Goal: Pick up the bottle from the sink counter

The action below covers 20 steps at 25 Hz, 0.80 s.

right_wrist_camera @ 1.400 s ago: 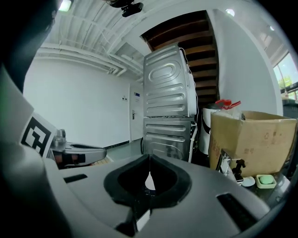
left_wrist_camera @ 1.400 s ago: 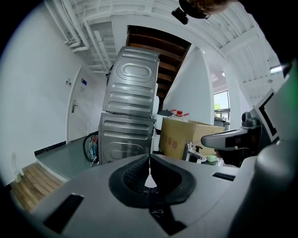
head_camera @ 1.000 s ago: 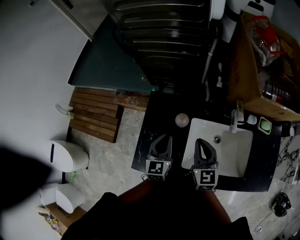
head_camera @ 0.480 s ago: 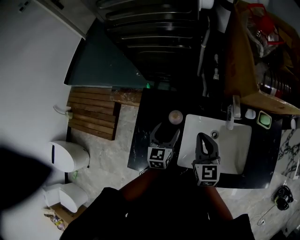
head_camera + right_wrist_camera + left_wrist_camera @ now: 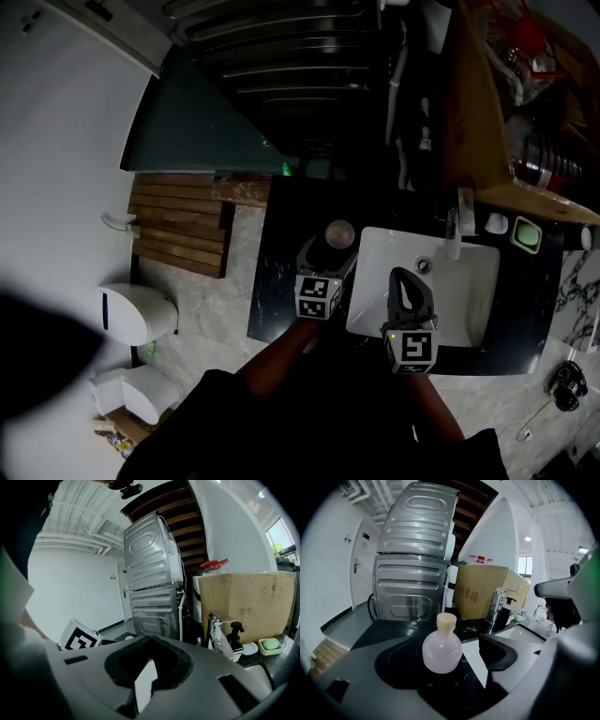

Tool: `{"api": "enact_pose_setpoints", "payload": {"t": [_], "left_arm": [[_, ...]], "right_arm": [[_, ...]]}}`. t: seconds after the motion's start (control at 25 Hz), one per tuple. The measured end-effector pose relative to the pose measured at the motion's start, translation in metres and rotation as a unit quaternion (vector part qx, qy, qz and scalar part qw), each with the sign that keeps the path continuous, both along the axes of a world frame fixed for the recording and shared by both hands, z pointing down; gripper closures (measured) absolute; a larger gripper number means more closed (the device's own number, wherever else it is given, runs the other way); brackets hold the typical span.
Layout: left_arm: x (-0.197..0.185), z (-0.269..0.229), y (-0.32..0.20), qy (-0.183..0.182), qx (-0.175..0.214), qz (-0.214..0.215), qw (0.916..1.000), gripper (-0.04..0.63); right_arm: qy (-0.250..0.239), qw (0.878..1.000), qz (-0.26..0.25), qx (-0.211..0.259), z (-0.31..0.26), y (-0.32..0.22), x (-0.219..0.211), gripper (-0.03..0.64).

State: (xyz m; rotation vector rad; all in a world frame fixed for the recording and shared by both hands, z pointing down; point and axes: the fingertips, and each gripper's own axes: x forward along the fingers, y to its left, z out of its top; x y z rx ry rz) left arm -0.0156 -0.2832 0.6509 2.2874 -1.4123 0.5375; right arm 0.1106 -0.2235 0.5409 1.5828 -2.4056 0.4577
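Observation:
The bottle is round, pale pink, with a beige cap, and stands upright on the black sink counter. In the head view the bottle is left of the white basin. My left gripper reaches round it: the jaws are opening wide, the bottle sits between them, and the pads stay clear of it in the left gripper view. My right gripper hovers over the basin with its jaws shut and nothing in them.
The white basin has a chrome faucet behind it, with a green soap dish to the right. A cardboard box and stacked grey machines stand beyond the counter. A toilet and wooden slats are on the left.
My left gripper has moved forward to the bottle and its jaws have spread from shut to wide, so the bottle now stands between them. The right gripper stays shut over the basin.

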Motion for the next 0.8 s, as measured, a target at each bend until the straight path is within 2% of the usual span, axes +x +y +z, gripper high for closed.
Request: {"api": "enact_pose_setpoints", "payload": {"t": [0.12, 0.28, 0.52, 0.8], "left_arm": [[-0.001, 0.016, -0.009, -0.019, -0.017, 0.003, 0.9997, 0.204], [-0.002, 0.032, -0.015, -0.026, -0.034, 0.000, 0.9991, 0.202], [0.002, 0.039, -0.025, -0.036, -0.029, 0.007, 0.9989, 0.198], [0.009, 0.050, -0.033, -0.051, -0.042, 0.016, 0.9977, 0.198]], "right_arm": [[-0.003, 1.000, 0.007, -0.011, 0.007, 0.000, 0.007, 0.578], [-0.007, 1.000, 0.013, -0.020, 0.014, 0.004, 0.011, 0.578], [-0.006, 1.000, 0.009, -0.014, 0.011, -0.006, 0.009, 0.578], [0.004, 1.000, 0.010, -0.011, 0.011, -0.011, 0.013, 0.578]]}}
